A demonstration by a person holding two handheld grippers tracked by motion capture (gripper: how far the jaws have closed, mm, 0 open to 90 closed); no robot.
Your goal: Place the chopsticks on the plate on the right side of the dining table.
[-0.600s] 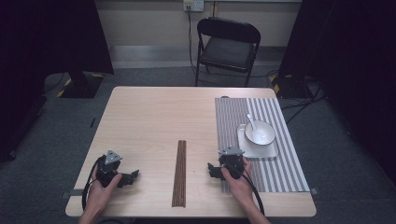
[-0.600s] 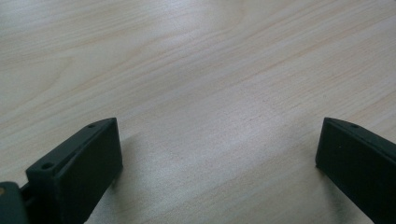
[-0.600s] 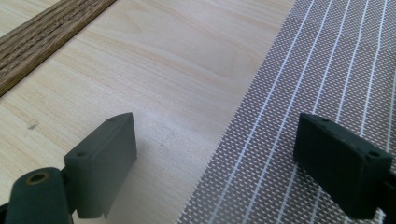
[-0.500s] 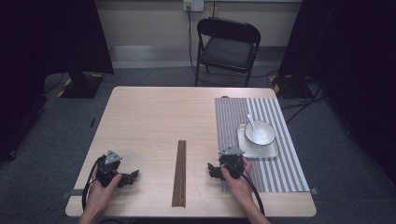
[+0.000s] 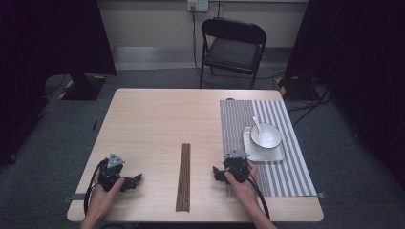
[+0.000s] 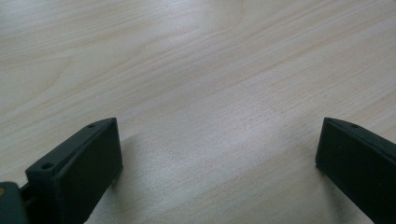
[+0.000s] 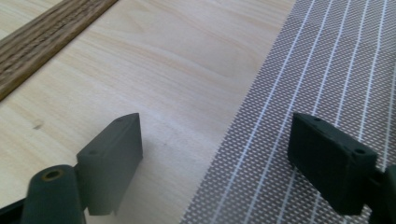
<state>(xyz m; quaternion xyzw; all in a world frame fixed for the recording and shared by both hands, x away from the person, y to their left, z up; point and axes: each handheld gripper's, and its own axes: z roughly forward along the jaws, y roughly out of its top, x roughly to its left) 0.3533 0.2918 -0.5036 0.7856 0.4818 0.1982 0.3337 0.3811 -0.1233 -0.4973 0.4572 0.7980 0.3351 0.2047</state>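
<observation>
Resting w/ both tongs point(image 5: 136, 180) point(image 5: 218, 172) apart, empty; chopsticks point(image 7: 44, 39) cut off at frame edge

The high view looks forward and down from above the near edge, taking in the whole table point(image 5: 157, 119). Each gripper view sits low and very close to the tabletop, looking along its own jaws. The right one shares the sticks point(image 7: 42, 39) and mat point(image 7: 327, 70) with the high view.
</observation>
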